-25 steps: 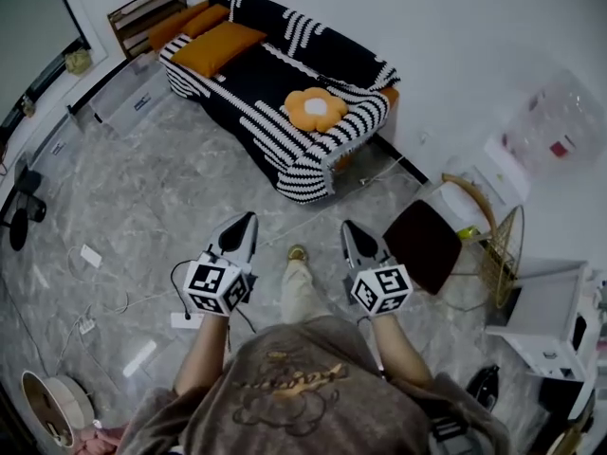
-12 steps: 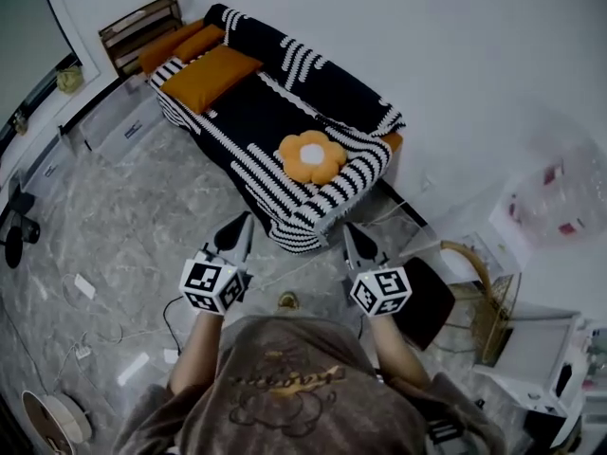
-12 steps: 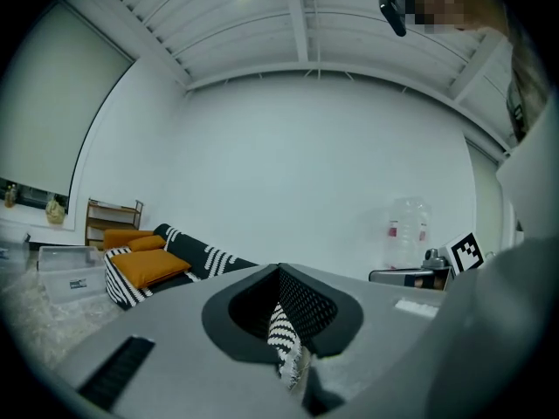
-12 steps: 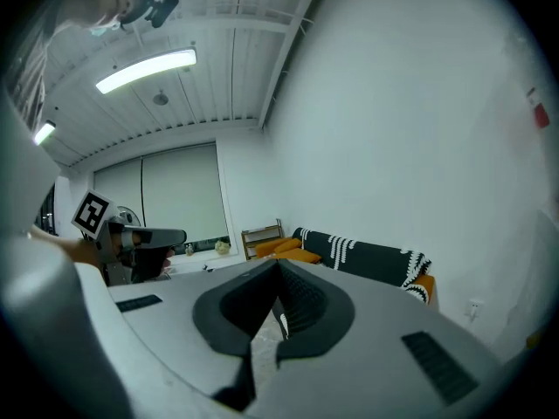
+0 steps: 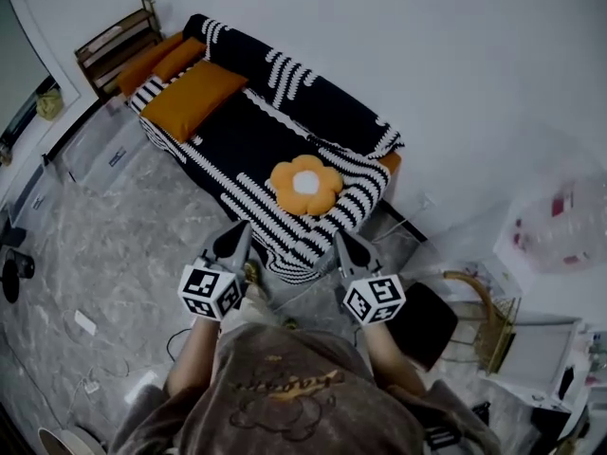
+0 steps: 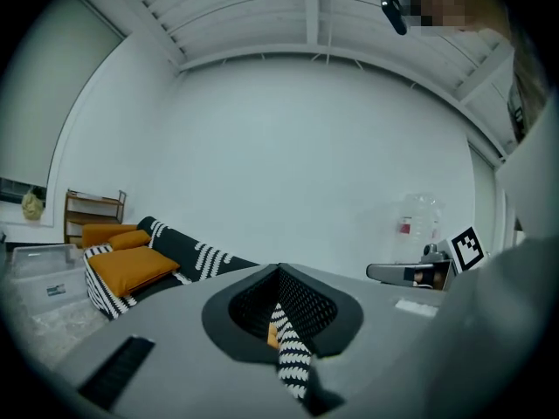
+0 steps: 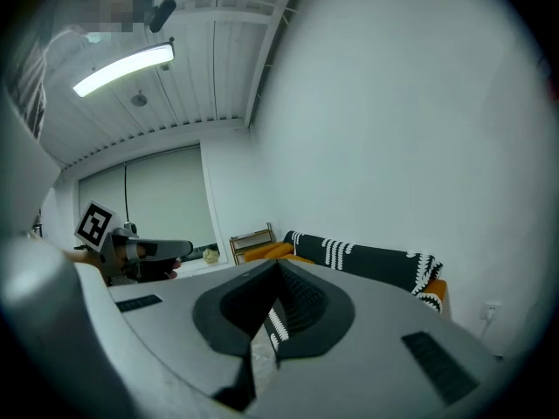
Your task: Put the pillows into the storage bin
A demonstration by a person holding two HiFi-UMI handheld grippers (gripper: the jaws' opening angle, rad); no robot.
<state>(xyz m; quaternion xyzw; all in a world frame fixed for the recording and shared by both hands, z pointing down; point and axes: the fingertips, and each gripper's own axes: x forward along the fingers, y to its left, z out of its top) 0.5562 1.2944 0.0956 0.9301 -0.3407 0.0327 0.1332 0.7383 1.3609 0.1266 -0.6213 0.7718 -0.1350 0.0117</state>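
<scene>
A black sofa with white stripes (image 5: 285, 131) stands along the white wall. On its near end lies an orange flower-shaped pillow (image 5: 305, 183). A large orange pillow (image 5: 194, 98) and two smaller orange pillows (image 5: 152, 60) lie at its far left end. A clear storage bin (image 5: 100, 145) stands on the floor left of the sofa. My left gripper (image 5: 237, 233) and right gripper (image 5: 343, 242) are side by side just short of the sofa's near end, both shut and holding nothing. The left gripper (image 6: 279, 273) faces the sofa, with the large orange pillow (image 6: 131, 269) at its left. The right gripper (image 7: 278, 271) shows the sofa (image 7: 367, 260) ahead.
A wooden rack (image 5: 109, 41) stands beyond the sofa's far end. A dark stool (image 5: 429, 320), a wire basket (image 5: 498, 335) and a clear plastic jug (image 5: 560, 226) are at the right. Cables and a power strip (image 5: 87, 323) lie on the marble floor at the left.
Both grippers have travelled forward across the floor together and now reach the sofa's near end. The sofa and its pillows look nearer. Both jaws stayed shut.
</scene>
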